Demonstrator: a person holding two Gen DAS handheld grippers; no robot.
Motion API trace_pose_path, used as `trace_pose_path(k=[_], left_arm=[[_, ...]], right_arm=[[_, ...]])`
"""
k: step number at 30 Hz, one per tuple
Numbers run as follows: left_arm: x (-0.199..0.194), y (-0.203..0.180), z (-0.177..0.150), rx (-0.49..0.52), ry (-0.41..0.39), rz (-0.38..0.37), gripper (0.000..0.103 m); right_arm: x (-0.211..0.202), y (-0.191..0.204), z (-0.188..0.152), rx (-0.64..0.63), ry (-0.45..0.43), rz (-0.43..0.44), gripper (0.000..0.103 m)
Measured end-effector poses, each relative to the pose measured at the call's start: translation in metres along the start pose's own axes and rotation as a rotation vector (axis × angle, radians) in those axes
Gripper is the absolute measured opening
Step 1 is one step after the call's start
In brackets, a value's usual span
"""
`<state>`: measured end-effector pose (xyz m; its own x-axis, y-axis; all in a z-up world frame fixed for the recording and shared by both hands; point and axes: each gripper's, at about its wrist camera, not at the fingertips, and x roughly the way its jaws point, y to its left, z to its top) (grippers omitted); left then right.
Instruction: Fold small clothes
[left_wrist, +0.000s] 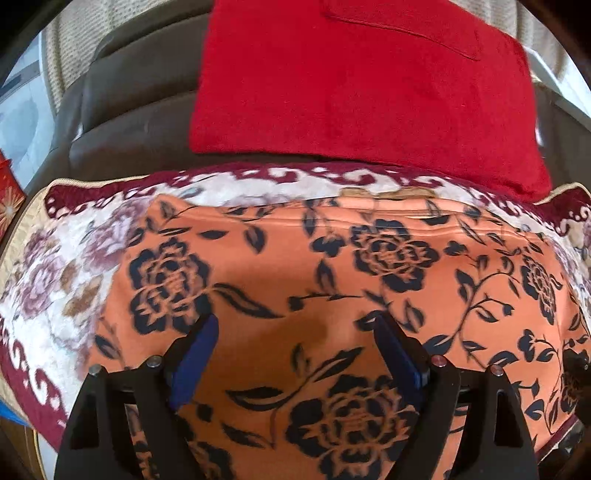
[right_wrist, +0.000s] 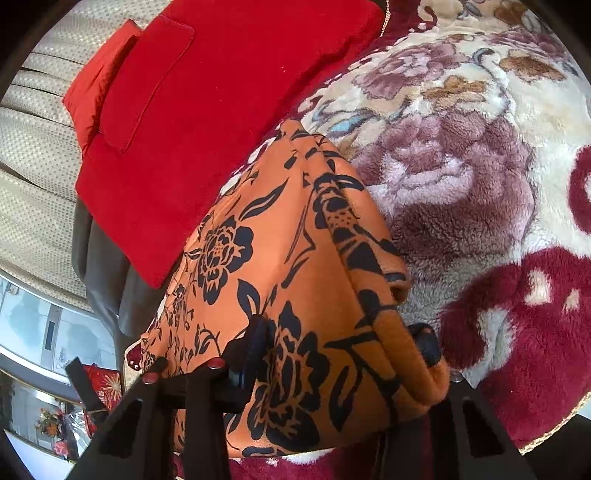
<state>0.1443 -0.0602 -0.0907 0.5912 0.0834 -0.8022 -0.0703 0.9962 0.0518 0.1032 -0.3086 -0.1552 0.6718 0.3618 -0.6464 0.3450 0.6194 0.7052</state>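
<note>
An orange garment with black flower print (left_wrist: 295, 266) lies spread flat on a plush flowered blanket (left_wrist: 55, 266). My left gripper (left_wrist: 295, 325) hovers over its near middle, jaws wide apart, blue pads (left_wrist: 192, 362) bare, holding nothing. In the right wrist view the same garment (right_wrist: 266, 240) is bunched into thick folds; a folded edge (right_wrist: 388, 332) lies between the jaws of my right gripper (right_wrist: 343, 332), which stand apart around it. Whether they press the cloth cannot be told.
A red cushion (left_wrist: 362, 81) rests at the back of the seat, also in the right wrist view (right_wrist: 207, 110). Brown leather sofa (left_wrist: 125, 103) lies behind the blanket. The blanket (right_wrist: 480, 184) spreads right of the garment. Floor and a decorated red box (right_wrist: 107, 384) are lower left.
</note>
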Motion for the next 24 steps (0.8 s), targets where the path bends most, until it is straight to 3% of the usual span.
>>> trace_pose_path(k=[2, 4, 6, 12, 15, 18, 21, 24], left_arm=[[0.026, -0.005, -0.005, 0.023, 0.093, 0.006, 0.090], [0.030, -0.012, -0.009, 0.070, 0.061, 0.043, 0.092], [0.030, -0.009, -0.006, 0.045, 0.073, 0.028, 0.092], [0.028, -0.002, -0.005, 0.043, 0.070, 0.003, 0.092], [0.016, 0.012, -0.001, 0.004, 0.071, -0.072, 0.092], [-0.009, 0.045, -0.001, -0.098, 0.021, -0.103, 0.092], [-0.037, 0.095, -0.006, -0.195, -0.046, -0.102, 0.092], [-0.057, 0.156, -0.023, -0.317, -0.085, -0.053, 0.092]], right_arm=[[-0.002, 0.001, 0.000, -0.006, -0.001, -0.004, 0.040], [-0.005, 0.005, 0.001, -0.021, -0.003, -0.014, 0.029], [-0.008, 0.014, 0.001, -0.054, -0.004, -0.032, 0.025], [-0.011, 0.030, 0.002, -0.100, -0.010, -0.087, 0.024], [-0.007, 0.030, 0.003, -0.085, 0.005, -0.106, 0.023], [-0.019, 0.058, 0.005, -0.158, -0.035, -0.126, 0.020], [-0.034, 0.115, 0.004, -0.303, -0.105, -0.114, 0.019], [-0.034, 0.194, -0.019, -0.522, -0.144, -0.096, 0.018]])
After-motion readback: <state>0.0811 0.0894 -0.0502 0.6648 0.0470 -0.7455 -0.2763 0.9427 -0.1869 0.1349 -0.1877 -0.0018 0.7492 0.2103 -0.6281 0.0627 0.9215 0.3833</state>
